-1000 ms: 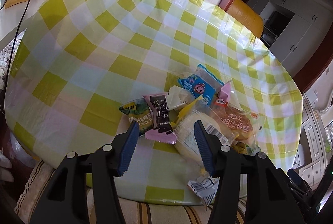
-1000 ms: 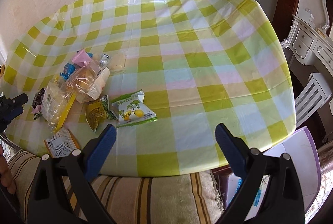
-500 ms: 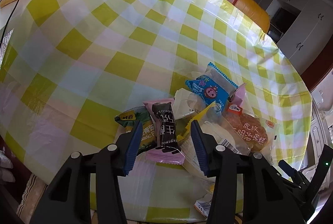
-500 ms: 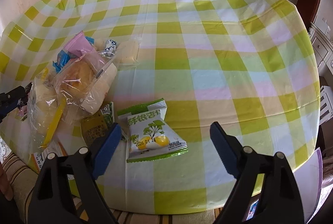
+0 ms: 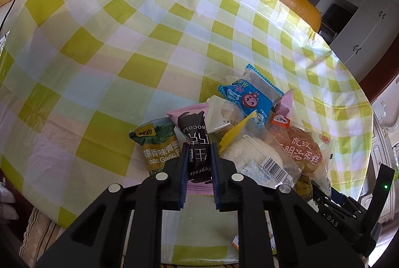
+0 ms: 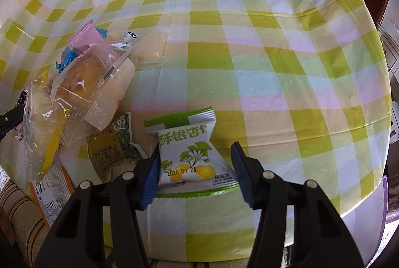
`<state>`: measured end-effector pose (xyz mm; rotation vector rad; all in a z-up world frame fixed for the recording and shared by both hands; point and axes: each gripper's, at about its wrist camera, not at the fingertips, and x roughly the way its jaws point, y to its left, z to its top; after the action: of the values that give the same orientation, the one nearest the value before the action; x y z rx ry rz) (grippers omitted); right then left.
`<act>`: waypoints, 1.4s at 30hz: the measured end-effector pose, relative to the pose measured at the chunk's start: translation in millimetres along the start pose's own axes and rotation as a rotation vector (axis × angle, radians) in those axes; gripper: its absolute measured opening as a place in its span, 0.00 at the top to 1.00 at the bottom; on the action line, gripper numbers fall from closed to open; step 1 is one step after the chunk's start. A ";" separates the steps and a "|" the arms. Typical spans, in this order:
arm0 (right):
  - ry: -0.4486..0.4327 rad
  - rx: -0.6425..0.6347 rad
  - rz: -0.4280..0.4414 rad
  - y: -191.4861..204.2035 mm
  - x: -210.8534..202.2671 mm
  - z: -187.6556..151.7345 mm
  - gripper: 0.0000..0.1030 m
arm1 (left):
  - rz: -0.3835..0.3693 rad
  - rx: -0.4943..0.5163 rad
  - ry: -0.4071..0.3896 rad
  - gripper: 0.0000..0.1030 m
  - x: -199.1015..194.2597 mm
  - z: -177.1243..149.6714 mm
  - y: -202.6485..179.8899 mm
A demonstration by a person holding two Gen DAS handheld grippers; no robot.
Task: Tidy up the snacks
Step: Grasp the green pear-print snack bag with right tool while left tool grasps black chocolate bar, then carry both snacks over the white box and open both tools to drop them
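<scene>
1. Left gripper [image 5: 198,168] was clamped on the black-and-pink chocolate bar wrapper [image 5: 195,143], low centre of the left wrist view; pads pressed both long edges.
2. Right gripper [image 6: 195,169] was closing around the white-and-green ginkgo snack packet [image 6: 190,153], bottom centre of the right wrist view. The left pad looked at its edge, the right pad was clear.
3. Both packets lay on the green-and-yellow checked plastic tablecloth [image 6: 249,56], near its front edge.
4. Risk: the bar sat tucked beside the green garlic-pea packet [image 5: 158,147] and clear-wrapped white bun [image 5: 251,153]; lifting could drag either along.
5. Risk: the puffy ginkgo packet could squirt out sideways or get crushed as the jaws met.
</scene>
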<state>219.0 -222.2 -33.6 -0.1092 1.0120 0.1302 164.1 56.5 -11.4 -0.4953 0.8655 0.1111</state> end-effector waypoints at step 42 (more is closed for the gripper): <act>-0.030 0.298 -0.155 -147.5 -110.0 -97.8 0.48 | -0.414 0.462 0.146 0.85 -55.0 -127.3 -203.1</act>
<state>103.0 -388.9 12.9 0.0865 0.9791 -0.1605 98.0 -175.5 36.4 -0.2399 0.8803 -0.5006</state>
